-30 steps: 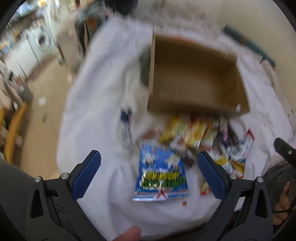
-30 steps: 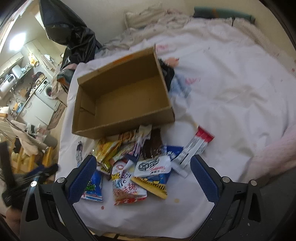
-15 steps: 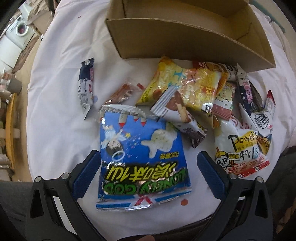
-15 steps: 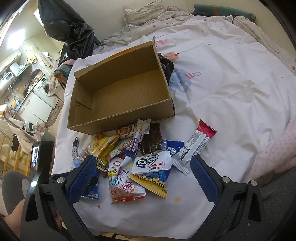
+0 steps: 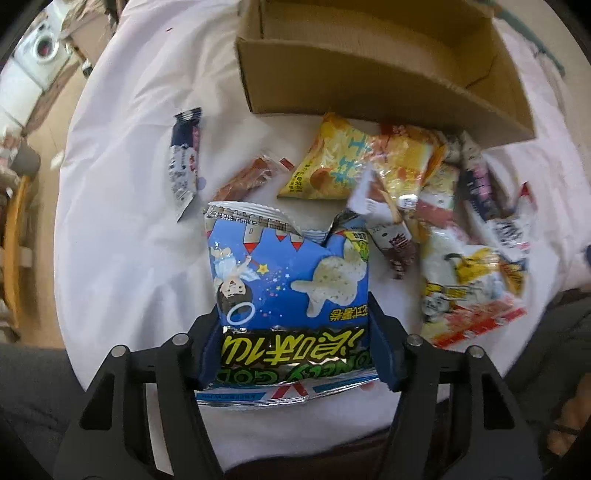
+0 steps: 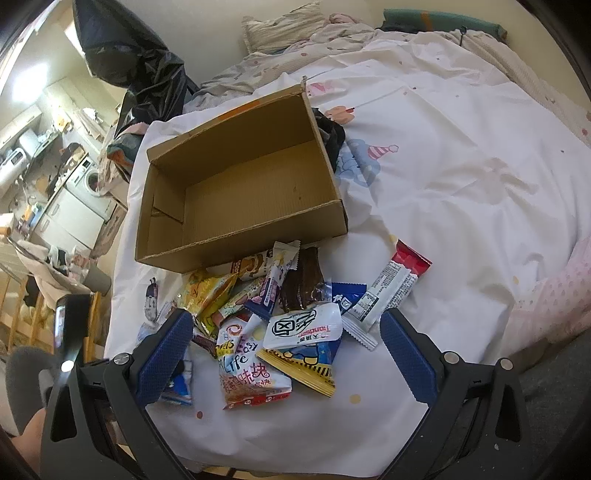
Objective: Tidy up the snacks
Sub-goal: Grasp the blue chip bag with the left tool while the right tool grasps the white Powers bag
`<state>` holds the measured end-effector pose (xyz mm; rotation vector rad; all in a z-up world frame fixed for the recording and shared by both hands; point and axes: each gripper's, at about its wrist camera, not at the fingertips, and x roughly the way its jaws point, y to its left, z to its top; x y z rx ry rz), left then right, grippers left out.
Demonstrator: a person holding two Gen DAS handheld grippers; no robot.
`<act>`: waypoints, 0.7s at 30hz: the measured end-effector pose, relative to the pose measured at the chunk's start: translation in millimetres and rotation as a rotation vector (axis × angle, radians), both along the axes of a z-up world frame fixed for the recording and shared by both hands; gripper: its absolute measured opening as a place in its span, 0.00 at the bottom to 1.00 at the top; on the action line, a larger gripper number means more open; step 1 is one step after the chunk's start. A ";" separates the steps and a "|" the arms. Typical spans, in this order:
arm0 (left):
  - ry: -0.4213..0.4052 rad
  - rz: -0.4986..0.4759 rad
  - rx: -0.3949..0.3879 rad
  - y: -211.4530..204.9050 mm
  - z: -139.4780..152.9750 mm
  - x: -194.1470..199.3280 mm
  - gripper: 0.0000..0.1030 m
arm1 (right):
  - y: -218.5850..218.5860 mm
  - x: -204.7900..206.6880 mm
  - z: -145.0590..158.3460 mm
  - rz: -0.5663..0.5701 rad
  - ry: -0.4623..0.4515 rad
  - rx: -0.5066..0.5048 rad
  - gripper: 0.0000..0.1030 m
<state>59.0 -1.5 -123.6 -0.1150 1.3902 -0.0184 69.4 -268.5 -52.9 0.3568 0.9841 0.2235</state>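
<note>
Left gripper (image 5: 293, 345) jaws had just closed onto the blue snack bag (image 5: 291, 280).
Only the right view showed the cardboard box (image 6: 207, 251) floor; right gripper (image 6: 286, 354) jaws stood wide, half hiding that bag.

A bed in a white printed sheet (image 6: 461, 155), a pillow (image 6: 284, 26) at its head, and a washing machine (image 6: 90, 177) beyond.

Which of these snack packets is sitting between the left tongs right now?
The big blue Lonely God bag, squeezed between the left tongs, whose jaws have just been closing. The other packets lie loose by the cardboard box.
</note>
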 end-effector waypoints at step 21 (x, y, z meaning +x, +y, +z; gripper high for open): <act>-0.190 0.049 -0.050 40.0 58.3 11.3 0.60 | 70.6 7.2 -50.9 0.308 0.299 0.048 0.76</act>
